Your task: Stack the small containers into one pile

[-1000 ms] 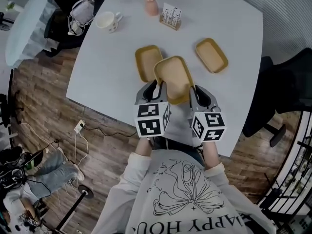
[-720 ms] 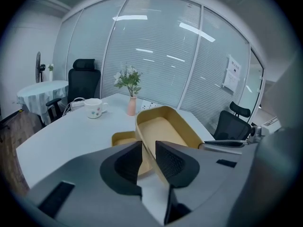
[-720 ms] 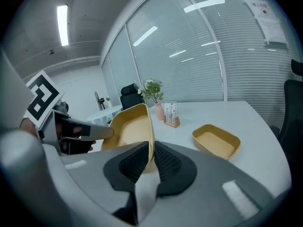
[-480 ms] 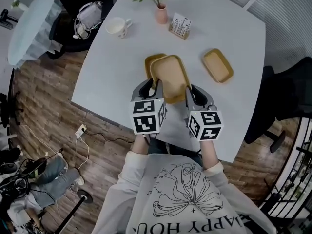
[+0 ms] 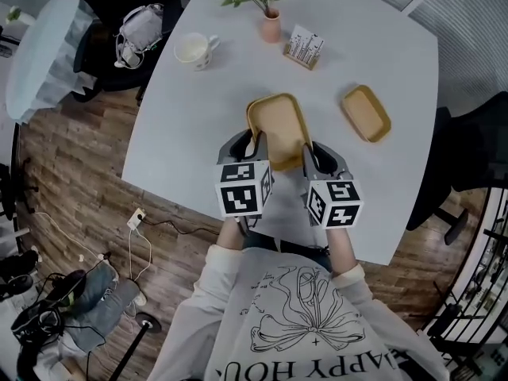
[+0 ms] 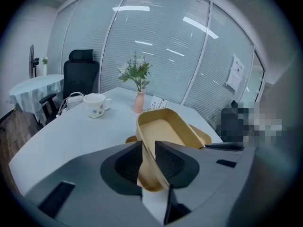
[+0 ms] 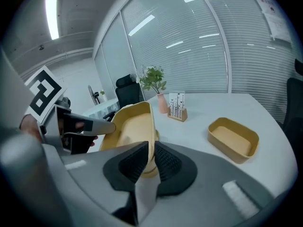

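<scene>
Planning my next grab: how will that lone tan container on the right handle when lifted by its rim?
The lone container is probably stiff: its walls stand straight. Likely light: thin-walled, empty. Low and flat-bottomed, so unlikely to tip or roll.

A: How many containers?
B: Three: a top container [image 5: 278, 121] at the centre, a second [image 6: 129, 139] mostly hidden under it, a third [image 5: 366, 113] at three o'clock.
A: Grippers?
B: Two, left gripper [image 5: 252, 144] and right gripper [image 5: 311, 154], at six.
A: What else is on the table [image 5: 182, 133]?
B: One mug [image 5: 193, 50] at eleven, one vase [image 5: 271, 27] and one card holder [image 5: 305, 48] at twelve.
A: Chairs?
B: Two, at ten [image 5: 95, 14] and four [image 5: 468, 149]; one bag [image 5: 141, 28] on the first.
</scene>
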Available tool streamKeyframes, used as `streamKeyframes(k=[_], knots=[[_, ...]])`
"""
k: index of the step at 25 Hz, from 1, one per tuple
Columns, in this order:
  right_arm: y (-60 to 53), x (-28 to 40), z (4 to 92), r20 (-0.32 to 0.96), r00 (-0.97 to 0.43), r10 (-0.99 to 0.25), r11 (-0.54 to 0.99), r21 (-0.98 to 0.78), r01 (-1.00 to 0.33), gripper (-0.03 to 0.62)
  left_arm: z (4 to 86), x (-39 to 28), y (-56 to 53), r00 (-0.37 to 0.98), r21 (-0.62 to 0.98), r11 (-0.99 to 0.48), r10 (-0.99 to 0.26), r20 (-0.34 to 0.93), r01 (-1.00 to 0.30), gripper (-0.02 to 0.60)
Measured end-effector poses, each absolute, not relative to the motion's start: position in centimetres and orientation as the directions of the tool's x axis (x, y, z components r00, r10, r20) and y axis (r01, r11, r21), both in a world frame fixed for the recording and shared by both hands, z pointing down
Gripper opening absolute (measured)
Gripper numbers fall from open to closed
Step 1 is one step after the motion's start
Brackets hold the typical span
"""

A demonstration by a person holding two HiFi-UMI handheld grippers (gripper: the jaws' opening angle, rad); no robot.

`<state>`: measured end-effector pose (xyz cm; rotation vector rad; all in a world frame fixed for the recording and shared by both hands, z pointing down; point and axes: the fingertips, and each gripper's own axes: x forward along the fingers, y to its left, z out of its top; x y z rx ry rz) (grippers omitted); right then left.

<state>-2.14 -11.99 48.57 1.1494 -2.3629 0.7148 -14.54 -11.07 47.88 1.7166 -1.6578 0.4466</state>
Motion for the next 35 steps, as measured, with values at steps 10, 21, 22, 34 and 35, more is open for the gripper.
streamKeyframes(k=[10,21,22,34,35], knots=[[-12.8,-3.9,51.8,0.641,-0.541,-0.544,0.498,-0.273,-0.823,0.052,51.4,-16.2,-12.4,0.163,0.254,0.042,-0.663,0.731,-0.966,0.089],[-13.4,-4.3,54.6,0.687,-0.528,-0.499,0.478,-0.289,-0.829,0.052,54.0,-16.6,-13.2,0.177,0.254,0.039,-0.616,0.767,-0.966,0.089],[-13.3,-4.4,54.8,0.692,-0.526,-0.494,0.476,-0.29,-0.83,0.052,54.2,-16.7,-13.1,0.177,0.254,0.039,-0.611,0.771,-0.966,0.089],[-12.9,-5.0,55.4,0.695,-0.552,-0.46,0.477,-0.331,-0.814,0.136,55.3,-17.1,-13.5,0.176,0.231,0.016,-0.601,0.78,-0.973,0.147],[-13.0,-5.0,55.3,0.693,-0.549,-0.467,0.479,-0.324,-0.816,0.141,55.2,-17.2,-13.5,0.171,0.228,0.017,-0.606,0.777,-0.974,0.148]])
